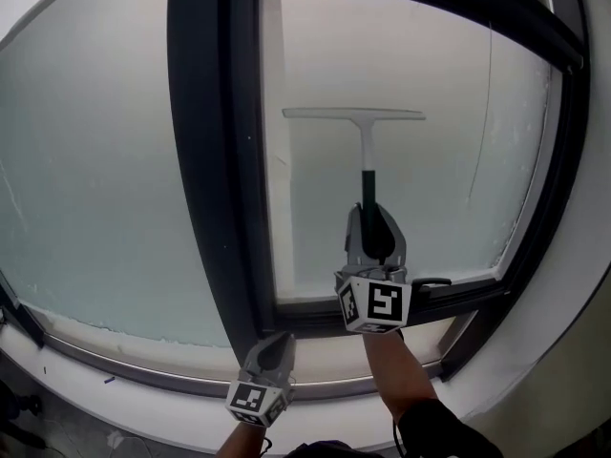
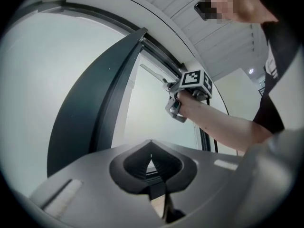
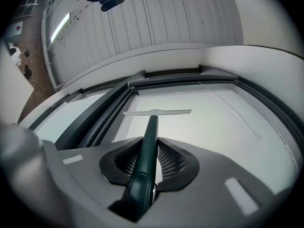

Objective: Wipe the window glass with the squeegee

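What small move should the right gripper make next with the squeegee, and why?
Probably draw the squeegee straight down: the right gripper is shut on its handle, its blade sits level about mid-height on the window glass, and open glass lies below it down to the lower frame.

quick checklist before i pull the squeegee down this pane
1. Grip: ok. The right tongs are shut on the squeegee handle.
2. Blade level: ok. The blade lies straight across the window glass, high on the pane.
3. Blade pressed to the glass: cannot tell from these views.
4. Left tongs out of the stroke path: ok. They are shut, empty and low by the sill.
5. Thin line on the glass right of the blade: cannot tell whether it is a streak or a crack.
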A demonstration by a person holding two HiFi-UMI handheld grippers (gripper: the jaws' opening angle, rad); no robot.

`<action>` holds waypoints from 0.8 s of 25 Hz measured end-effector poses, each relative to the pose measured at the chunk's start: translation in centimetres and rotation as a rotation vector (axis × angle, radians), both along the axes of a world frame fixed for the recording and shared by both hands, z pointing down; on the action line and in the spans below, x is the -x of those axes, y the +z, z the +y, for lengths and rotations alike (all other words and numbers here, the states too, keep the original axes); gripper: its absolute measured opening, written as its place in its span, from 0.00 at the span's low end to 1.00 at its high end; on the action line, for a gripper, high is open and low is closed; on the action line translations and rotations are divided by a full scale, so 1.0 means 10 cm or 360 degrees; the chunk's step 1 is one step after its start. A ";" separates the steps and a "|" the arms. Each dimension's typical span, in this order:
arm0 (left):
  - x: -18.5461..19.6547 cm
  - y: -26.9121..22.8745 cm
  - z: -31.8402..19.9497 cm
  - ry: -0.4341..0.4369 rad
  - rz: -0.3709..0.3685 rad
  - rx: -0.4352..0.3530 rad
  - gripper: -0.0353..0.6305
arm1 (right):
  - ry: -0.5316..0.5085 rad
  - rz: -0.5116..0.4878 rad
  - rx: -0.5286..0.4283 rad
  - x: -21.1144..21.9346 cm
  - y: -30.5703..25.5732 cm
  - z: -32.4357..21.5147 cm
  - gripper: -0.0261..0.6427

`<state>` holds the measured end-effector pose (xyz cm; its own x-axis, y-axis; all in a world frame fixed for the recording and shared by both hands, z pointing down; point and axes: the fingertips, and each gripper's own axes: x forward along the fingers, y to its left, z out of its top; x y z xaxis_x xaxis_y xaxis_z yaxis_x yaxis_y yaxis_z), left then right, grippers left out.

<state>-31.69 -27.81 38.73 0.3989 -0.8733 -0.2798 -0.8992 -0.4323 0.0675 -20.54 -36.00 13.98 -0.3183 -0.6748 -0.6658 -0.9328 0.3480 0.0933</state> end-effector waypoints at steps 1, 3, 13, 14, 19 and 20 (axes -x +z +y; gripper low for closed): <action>0.04 -0.02 -0.01 -0.0018 -0.0008 -0.0010 0.05 | -0.0003 0.0002 -0.0025 0.05 -0.08 -0.03 0.18; 0.11 -0.04 -0.02 -0.0040 -0.0029 -0.0042 0.05 | -0.0008 0.0007 -0.0059 0.16 -0.21 -0.09 0.18; 0.20 -0.12 -0.09 -0.0039 -0.0133 -0.0123 0.05 | 0.0062 -0.0021 -0.0056 0.40 -0.44 -0.33 0.18; 0.21 -0.13 -0.09 -0.0039 -0.0129 -0.0121 0.05 | 0.0070 -0.0013 -0.0053 0.43 -0.43 -0.34 0.18; 0.15 -0.16 -0.07 -0.0001 -0.0053 -0.0095 0.05 | 0.0114 0.0027 -0.0044 0.42 -0.36 -0.36 0.18; 0.15 -0.16 -0.06 0.0003 -0.0029 -0.0089 0.05 | 0.0119 0.0031 -0.0034 0.43 -0.34 -0.36 0.18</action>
